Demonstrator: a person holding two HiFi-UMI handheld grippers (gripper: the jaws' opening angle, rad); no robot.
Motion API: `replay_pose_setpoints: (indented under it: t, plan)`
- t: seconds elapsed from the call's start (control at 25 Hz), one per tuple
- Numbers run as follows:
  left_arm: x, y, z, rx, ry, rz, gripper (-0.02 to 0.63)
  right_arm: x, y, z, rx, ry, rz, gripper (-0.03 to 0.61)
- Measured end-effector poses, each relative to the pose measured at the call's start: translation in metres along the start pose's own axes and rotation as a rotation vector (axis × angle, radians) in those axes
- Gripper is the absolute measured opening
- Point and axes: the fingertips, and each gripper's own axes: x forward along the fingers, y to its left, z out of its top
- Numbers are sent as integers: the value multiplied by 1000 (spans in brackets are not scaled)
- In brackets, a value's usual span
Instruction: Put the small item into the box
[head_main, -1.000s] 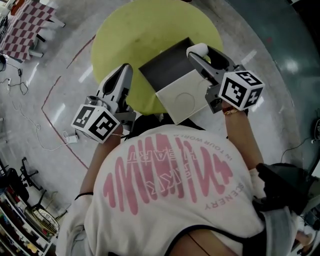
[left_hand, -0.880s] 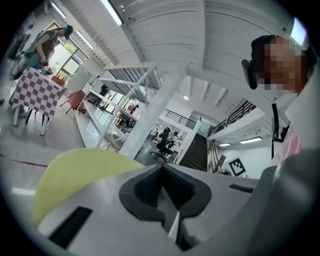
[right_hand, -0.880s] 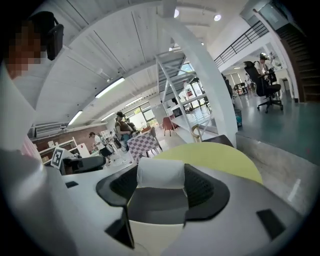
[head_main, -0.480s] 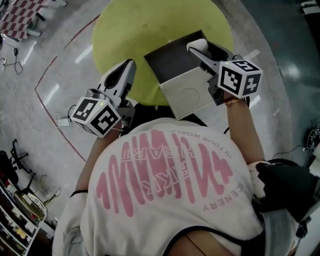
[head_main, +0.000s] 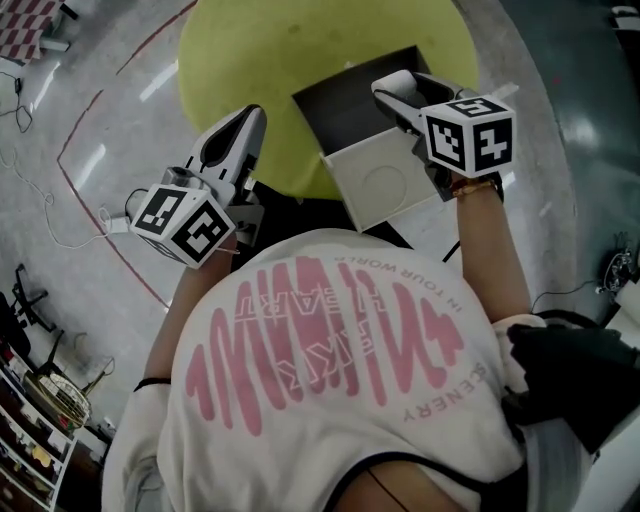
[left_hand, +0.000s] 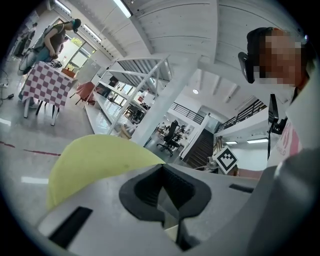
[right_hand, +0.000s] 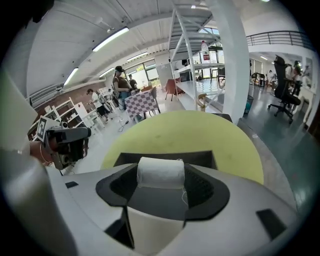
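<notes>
Gripping a small white roll (right_hand: 161, 172) by its flat ends, the right hand-held gripper (head_main: 395, 90) has its dark ribbed pads pressed on either side of it. The roll is a stubby cylinder with a soft, fibrous surface, and a thin loose strand hangs from one end. In the head view it sits over the right part of the black box (head_main: 345, 105), a shallow, matte, rectangular tray. A white square lid (head_main: 385, 185), smooth and stamped with a faint circle, adjoins the box's near edge and overhangs the rim of the counter (head_main: 260, 60), a round, yellow-green disc with a dull finish. The left hand-held gripper (head_main: 245, 122) hangs at the counter's left edge, its jaws together with nothing between them.
</notes>
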Motion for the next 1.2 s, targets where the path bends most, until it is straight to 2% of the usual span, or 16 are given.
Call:
replay_pose_setpoints:
  t: [0.12,0.32,0.64,0.92,1.2]
  plan:
    - [3,2,-3,-7,22,-17,8,3,0,-3,-8,27,-5,288]
    - [10,25,-13,-28,116,-76,8,22,11,-6,-22,107,-29,288]
    - [45,85,17,-36,197,-142,8,68,11,8,-20,234,-70,287]
    - [46,77,17,-35,237,-211,8,57,14,-19,-20,321,-125,287]
    - [48,66,36,-15,240,-255,8,38,21,-25,-110,424,-185,288]
